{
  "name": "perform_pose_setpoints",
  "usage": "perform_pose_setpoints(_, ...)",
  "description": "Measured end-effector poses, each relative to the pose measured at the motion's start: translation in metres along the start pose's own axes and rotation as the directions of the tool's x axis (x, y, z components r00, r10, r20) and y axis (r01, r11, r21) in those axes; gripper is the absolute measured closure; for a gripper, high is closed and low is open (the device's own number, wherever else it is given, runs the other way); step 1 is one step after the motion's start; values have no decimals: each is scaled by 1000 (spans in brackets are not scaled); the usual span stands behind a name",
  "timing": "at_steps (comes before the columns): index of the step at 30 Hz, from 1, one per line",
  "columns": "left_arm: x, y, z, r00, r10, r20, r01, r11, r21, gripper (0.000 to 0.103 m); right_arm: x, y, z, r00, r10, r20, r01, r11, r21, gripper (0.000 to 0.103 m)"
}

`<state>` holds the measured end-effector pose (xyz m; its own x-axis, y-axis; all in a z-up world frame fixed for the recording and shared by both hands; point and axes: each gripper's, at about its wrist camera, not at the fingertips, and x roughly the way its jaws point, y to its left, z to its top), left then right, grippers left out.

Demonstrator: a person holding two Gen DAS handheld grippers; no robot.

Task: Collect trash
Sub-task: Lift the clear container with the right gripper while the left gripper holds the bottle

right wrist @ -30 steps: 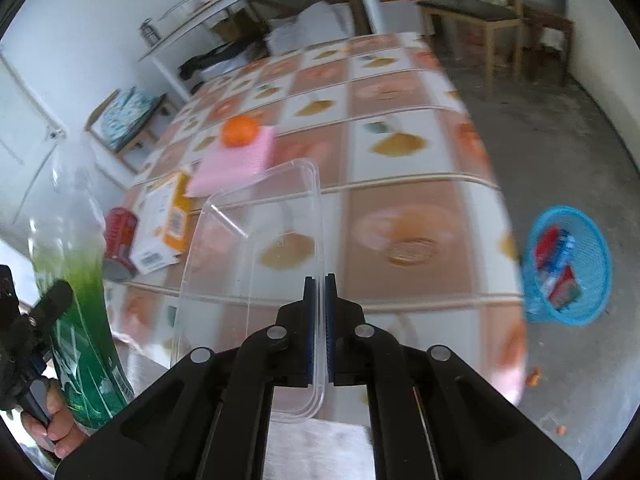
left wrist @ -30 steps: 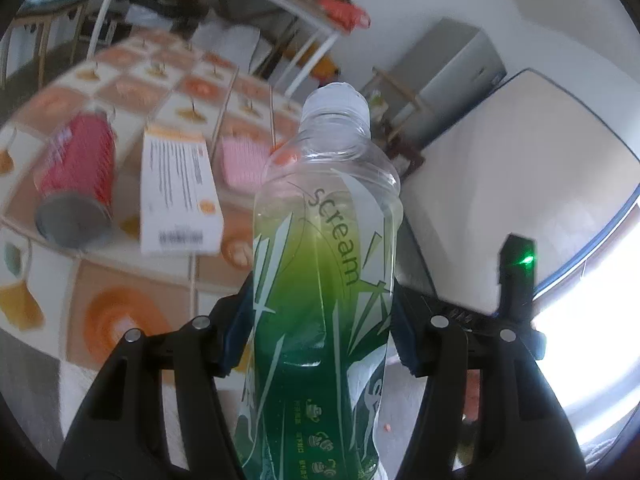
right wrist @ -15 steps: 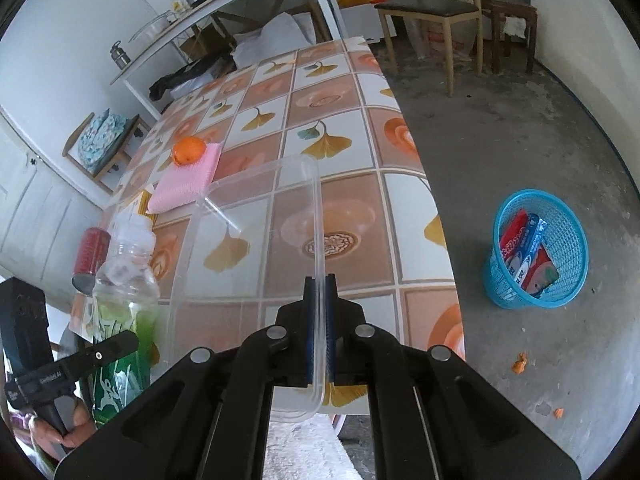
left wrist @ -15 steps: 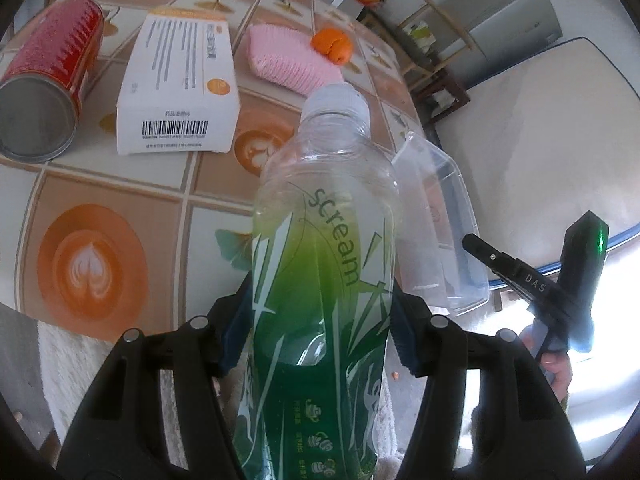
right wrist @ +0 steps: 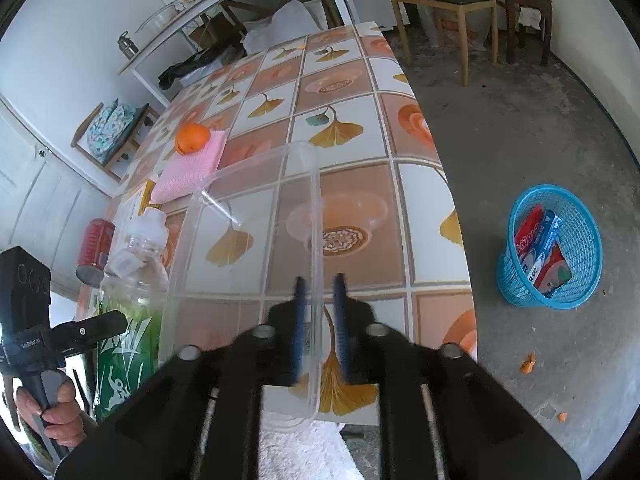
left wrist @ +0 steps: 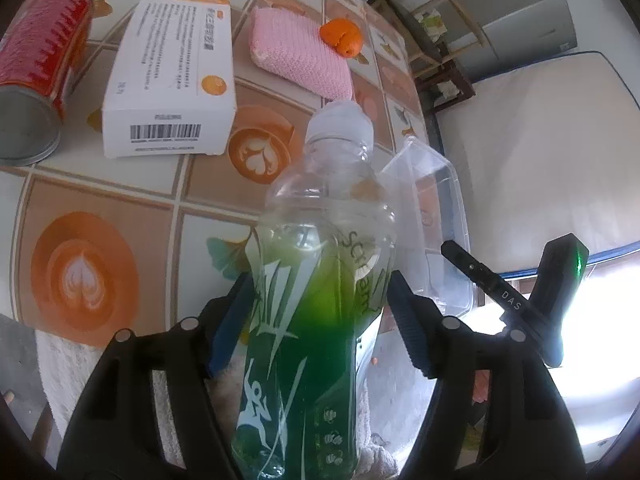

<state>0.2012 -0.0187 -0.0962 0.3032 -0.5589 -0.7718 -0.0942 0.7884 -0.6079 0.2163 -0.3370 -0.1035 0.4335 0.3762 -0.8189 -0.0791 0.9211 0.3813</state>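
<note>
Right gripper (right wrist: 318,320) jaws opening around clear tray (right wrist: 256,248), green-labelled bottle (left wrist: 316,280)

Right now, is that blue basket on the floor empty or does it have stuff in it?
Not empty. The blue basket stands upright on the floor, with a few colourful packets inside it.

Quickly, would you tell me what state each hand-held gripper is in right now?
Left hand-held gripper: opening, green bottle between its jaws, pads clear.
Right hand-held gripper: opening, clear plastic container rim between its jaws, no longer pinched.
</note>
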Motion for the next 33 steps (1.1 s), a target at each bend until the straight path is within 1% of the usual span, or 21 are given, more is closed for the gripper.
perform_pose_setpoints(1,3,0,3,1000,-2,-12,2,1000,-11,36,1,0,0,1000,2,0,-2,1000,-1,74)
perform_pose_setpoints(2,5,0,4,1000,-5,-19,5,1000,-18,36,2,0,0,1000,3,-1,-3,1000,-1,74)
perform_pose_setpoints(10,14,-4,13,999,0,-41,-1,1000,-22,36,7,-2,3,1000,19,0,-19,1000,17,73)
perform_pose_setpoints(17,12,-3,12,1000,-2,-29,1,1000,-18,36,11,-6,4,999,48,17,-49,997,61,73)
perform_pose_setpoints(20,10,-2,10,1000,-3,-21,3,1000,-11,37,9,-5,6,999,43,31,-45,997,60,74)
perform_pose_setpoints(23,10,-3,10,1000,-11,-13,11,1000,-7,39,9,-4,6,999,41,31,-42,998,56,80)
perform_pose_setpoints(25,9,-3,8,1000,-11,-5,11,1000,-2,39,9,-4,6,999,41,27,-43,997,56,87)
perform_pose_setpoints(28,8,-3,6,1000,-15,6,15,1000,0,39,9,-3,5,999,42,27,-43,998,53,94)
perform_pose_setpoints(33,5,-3,2,1000,-13,28,13,1000,19,39,5,-2,6,998,36,41,-38,998,44,98)
